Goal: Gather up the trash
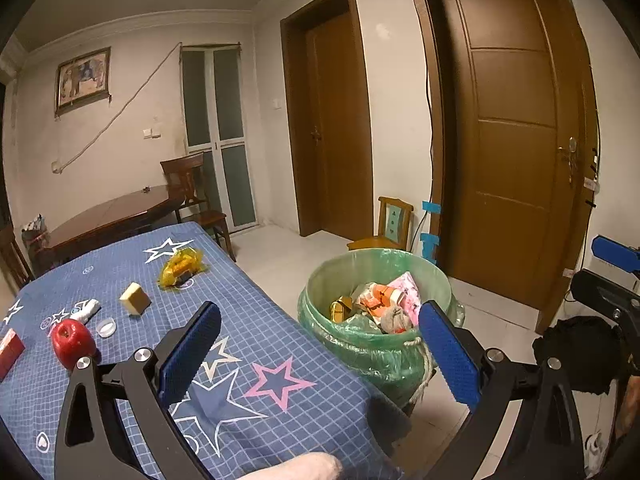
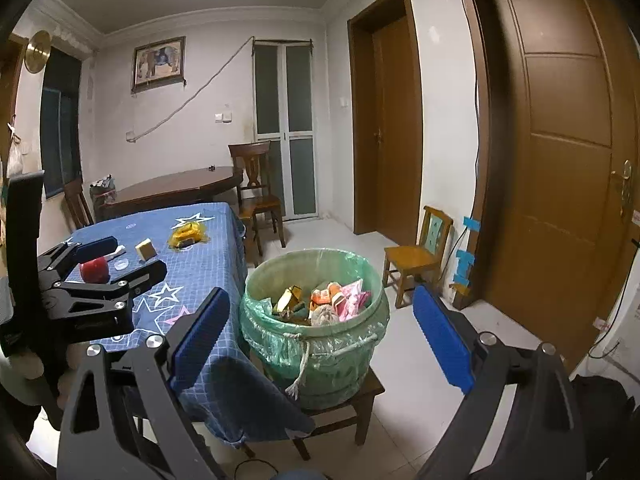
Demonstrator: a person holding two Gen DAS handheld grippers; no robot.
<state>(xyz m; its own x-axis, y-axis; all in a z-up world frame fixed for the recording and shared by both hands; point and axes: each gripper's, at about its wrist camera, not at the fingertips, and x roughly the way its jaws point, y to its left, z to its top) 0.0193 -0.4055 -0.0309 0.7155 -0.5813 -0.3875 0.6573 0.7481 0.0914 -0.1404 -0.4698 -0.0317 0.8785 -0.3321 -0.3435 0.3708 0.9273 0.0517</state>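
A green-lined trash bin [image 1: 320,312] [image 2: 372,320] holds wrappers and paper and stands on a low stool beside the table. On the blue star tablecloth [image 1: 256,320] lie a yellow crinkled wrapper [image 1: 181,266] [image 2: 188,237], a yellow sponge block [image 1: 135,299] [image 2: 146,249], a white bottle cap [image 1: 106,327] [image 2: 121,265], a crumpled white wrapper [image 1: 86,311], a red apple [image 1: 73,343] [image 2: 95,271] and a red box [image 1: 10,350]. My left gripper [image 1: 318,356] is open and empty over the table's near edge; it also shows in the right wrist view [image 2: 120,262]. My right gripper [image 2: 320,340] is open and empty, facing the bin.
A small wooden chair [image 2: 420,258] stands by the wall right of the bin. A brown round table [image 2: 180,188] and chairs [image 2: 256,184] stand behind the blue table. Two brown doors [image 2: 560,140] are closed. A black bag [image 1: 580,352] lies at the right.
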